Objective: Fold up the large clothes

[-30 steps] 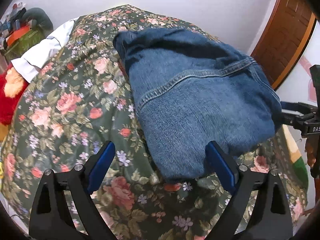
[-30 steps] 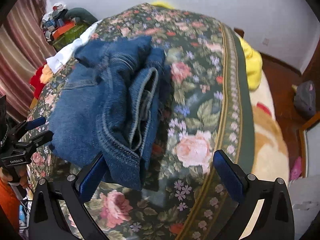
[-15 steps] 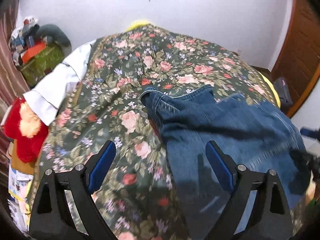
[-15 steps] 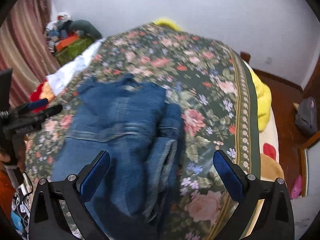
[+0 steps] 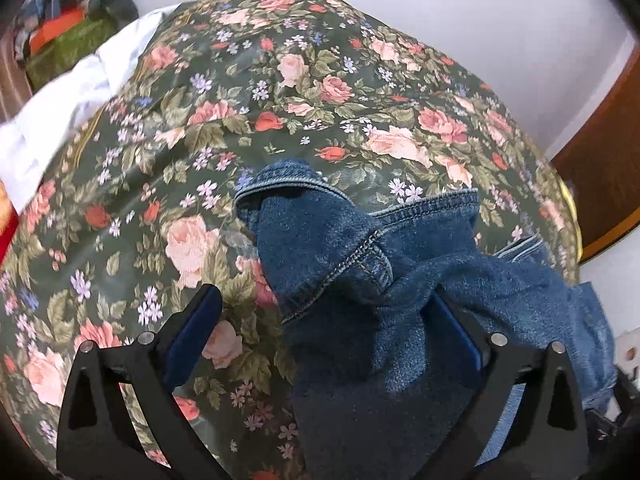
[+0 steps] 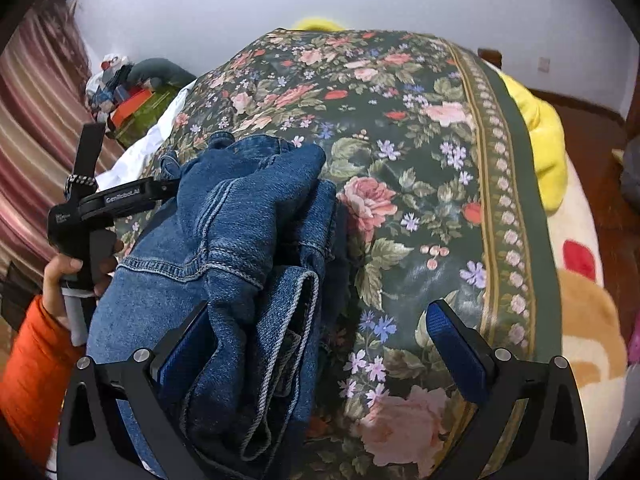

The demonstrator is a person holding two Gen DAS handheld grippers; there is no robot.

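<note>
A folded pair of blue jeans (image 5: 400, 300) lies on the floral bedspread (image 5: 280, 100). In the left wrist view its folded end reaches between the fingers of my left gripper (image 5: 324, 328), which is open; the denim drapes against the right finger. In the right wrist view the jeans (image 6: 224, 248) form a thick bundle with stacked hems over the left finger. My right gripper (image 6: 320, 340) is open, with bare bedspread (image 6: 420, 160) between the denim and its right finger. The left gripper's body (image 6: 104, 204) shows there at the jeans' far left side.
A white sheet (image 5: 60, 108) and a pile of clutter (image 5: 60, 40) lie at the bed's left. A yellow blanket (image 6: 540, 136) hangs off the right edge. A wooden door (image 5: 600, 160) stands at the right. A striped curtain (image 6: 28, 128) hangs at the left.
Both grippers lifted away and came back low over the jeans. The jeans now look more bunched, with the end between my left fingers and the bundle against my right gripper's left finger.
</note>
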